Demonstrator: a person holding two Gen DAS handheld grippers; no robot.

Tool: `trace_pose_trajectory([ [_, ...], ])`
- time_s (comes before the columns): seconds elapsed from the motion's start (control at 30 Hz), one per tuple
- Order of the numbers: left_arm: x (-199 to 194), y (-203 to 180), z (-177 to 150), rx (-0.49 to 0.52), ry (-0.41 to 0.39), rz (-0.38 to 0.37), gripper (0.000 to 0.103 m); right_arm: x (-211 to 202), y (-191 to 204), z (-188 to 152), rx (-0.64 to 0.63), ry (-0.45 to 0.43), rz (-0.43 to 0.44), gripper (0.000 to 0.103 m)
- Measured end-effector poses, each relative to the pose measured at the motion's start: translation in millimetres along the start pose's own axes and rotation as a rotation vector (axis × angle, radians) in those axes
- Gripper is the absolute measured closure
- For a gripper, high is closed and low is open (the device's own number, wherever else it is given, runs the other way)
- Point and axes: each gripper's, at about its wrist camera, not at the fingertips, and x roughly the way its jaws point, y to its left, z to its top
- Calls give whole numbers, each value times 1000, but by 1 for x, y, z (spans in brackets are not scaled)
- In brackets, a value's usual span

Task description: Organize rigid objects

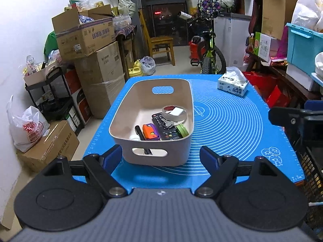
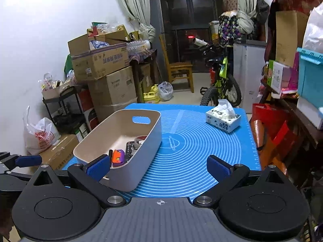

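Note:
A beige plastic bin [image 1: 129, 109] with handle slots stands on the blue mat [image 1: 232, 125]. It holds a black remote [image 1: 165, 129], an orange and purple toy [image 1: 150, 132], a black marker [image 1: 139, 133], a tape roll [image 1: 174, 113] and a green ring [image 1: 182, 130]. My left gripper [image 1: 161, 155] is open and empty, just in front of the bin's near wall. My right gripper [image 2: 159, 167] is open and empty; its left finger [image 2: 99, 167] overlaps the bin [image 2: 145, 147] in the right wrist view. The right gripper also shows at the left wrist view's right edge [image 1: 296, 119].
A tissue box [image 1: 233, 83] sits at the mat's far right corner, also in the right wrist view [image 2: 223, 119]. Stacked cardboard boxes [image 1: 97, 60] and a black cart [image 1: 52, 96] stand left of the table. A bicycle [image 1: 208, 50] and a wooden chair [image 1: 159, 42] stand beyond it.

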Motion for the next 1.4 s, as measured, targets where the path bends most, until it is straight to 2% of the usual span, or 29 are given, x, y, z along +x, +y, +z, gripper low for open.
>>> trace_pose_trajectory([
  [0.33, -20, -16, -28, -4, -23, -26, 19, -27, 3, -35, 39, -14, -5, 2],
  [0.67, -28, -22, -50, -6, -37, -3, 19, -40, -6, -65, 96, -21, -44, 2],
  [0.9, -28, -24, -59, -11, -28, 3, 19, -40, -3, -81, 70, -46, -74, 2],
  [1.17, -25, -20, -68, -38, -22, 9, 19, -46, 17, -90, -19, -108, -86, 2],
  [1.4, -23, -14, -71, -73, -4, 17, 19, -44, 21, -92, -43, -105, -83, 2],
])
